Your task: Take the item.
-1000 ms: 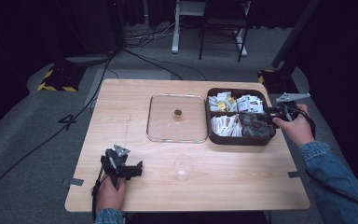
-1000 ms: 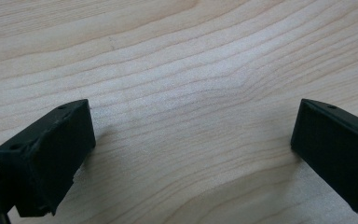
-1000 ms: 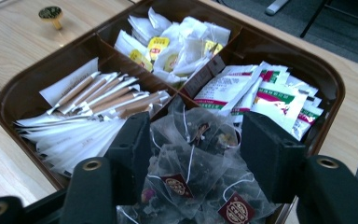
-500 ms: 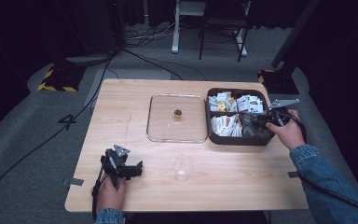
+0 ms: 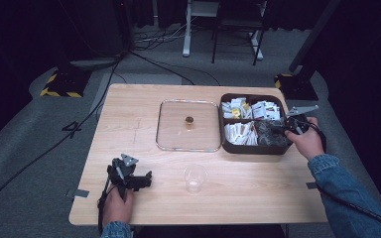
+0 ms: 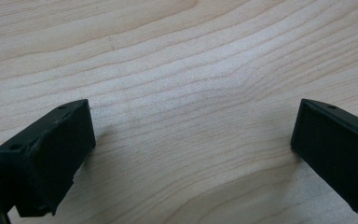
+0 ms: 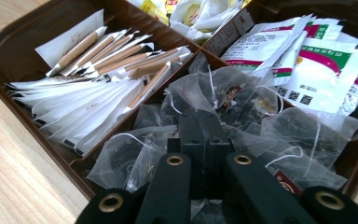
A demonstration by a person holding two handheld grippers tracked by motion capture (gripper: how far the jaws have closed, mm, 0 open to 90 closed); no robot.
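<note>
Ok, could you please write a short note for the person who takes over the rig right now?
Left gripper: open, low over the bare table near its front left corner, holding nothing.
Right gripper: jaws together, down among the mesh tea bags in the near right compartment of the brown box; whether a bag is pinched cannot be told.
Glass lid lies flat on the table, left of the box.
Clear cup stands empty at the front.
Done: box opened. Probably left: bring a tea bag to the cup.
</note>
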